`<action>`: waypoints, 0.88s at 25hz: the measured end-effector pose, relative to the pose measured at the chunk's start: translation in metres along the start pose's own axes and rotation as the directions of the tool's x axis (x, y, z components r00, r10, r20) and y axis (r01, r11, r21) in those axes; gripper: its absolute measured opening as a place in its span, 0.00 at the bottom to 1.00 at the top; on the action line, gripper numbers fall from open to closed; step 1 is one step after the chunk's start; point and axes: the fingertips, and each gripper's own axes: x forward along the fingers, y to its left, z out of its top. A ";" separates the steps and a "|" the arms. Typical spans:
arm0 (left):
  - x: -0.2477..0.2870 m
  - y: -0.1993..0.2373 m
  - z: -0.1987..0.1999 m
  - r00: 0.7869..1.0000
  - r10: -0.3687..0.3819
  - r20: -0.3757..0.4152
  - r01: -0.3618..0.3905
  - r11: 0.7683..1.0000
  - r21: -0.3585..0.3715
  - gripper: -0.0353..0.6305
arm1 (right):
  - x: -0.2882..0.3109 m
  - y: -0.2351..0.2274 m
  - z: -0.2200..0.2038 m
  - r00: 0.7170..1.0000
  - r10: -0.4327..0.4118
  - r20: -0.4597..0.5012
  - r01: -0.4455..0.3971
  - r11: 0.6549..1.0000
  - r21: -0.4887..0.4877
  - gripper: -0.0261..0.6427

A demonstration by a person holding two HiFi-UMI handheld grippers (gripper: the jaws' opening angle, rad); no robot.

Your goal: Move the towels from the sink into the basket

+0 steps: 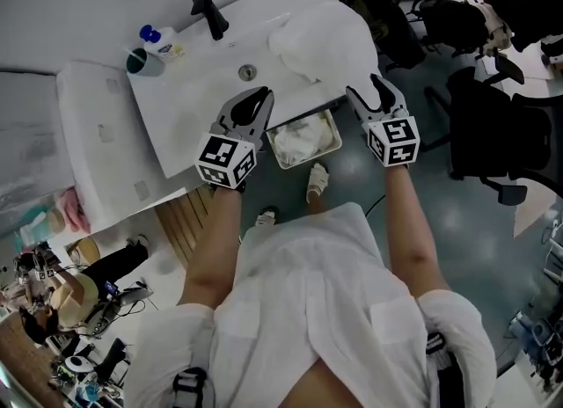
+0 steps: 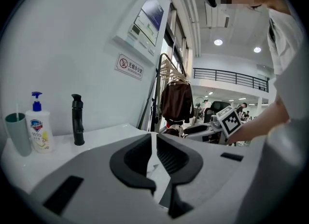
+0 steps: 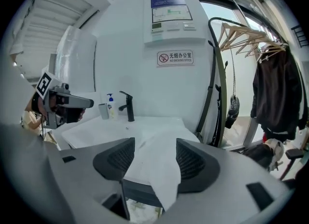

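A white towel (image 1: 321,46) lies on the right side of the white sink (image 1: 202,98) and droops over its front edge. My right gripper (image 1: 363,86) is open at that edge. In the right gripper view the towel (image 3: 154,170) hangs between the spread jaws of the right gripper (image 3: 155,142), and the pads do not press on it. My left gripper (image 1: 261,96) hovers over the sink's front edge, shut and empty. In its own view the left gripper (image 2: 154,137) shows only a sliver between its tips. On the floor under the sink stands the basket (image 1: 280,156) with a crumpled white towel (image 1: 303,136) inside.
A black faucet (image 1: 211,15), a soap bottle (image 1: 164,42) and a green cup (image 1: 141,61) stand at the sink's back. A white fixture (image 1: 88,134) stands left of the sink. Black office chairs (image 1: 493,134) stand to the right. A coat rack (image 3: 275,88) with a dark jacket is beyond the sink.
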 end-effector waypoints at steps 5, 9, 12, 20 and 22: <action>0.005 -0.001 -0.008 1.000 0.006 -0.014 -0.006 1.000 -0.008 0.11 | 0.022 -0.003 -0.023 0.996 0.021 -0.084 -0.023 1.000 -0.019 0.53; 0.010 0.001 -0.011 1.000 0.014 -0.020 -0.014 1.000 -0.015 0.11 | 0.036 -0.010 -0.034 0.992 0.023 -0.128 -0.027 0.999 -0.029 0.55; 0.013 0.001 -0.012 1.000 0.018 -0.023 -0.019 1.000 -0.020 0.11 | 0.046 -0.014 -0.041 0.987 0.026 -0.158 -0.032 0.999 -0.035 0.58; 0.015 0.005 -0.019 0.999 0.035 -0.039 -0.036 0.999 -0.025 0.11 | 0.075 -0.017 -0.069 0.959 0.040 -0.281 -0.069 0.993 -0.094 0.67; 0.014 0.006 -0.022 0.998 0.041 -0.043 -0.042 0.999 -0.028 0.11 | 0.082 -0.017 -0.075 0.947 0.029 -0.319 -0.071 0.990 -0.121 0.69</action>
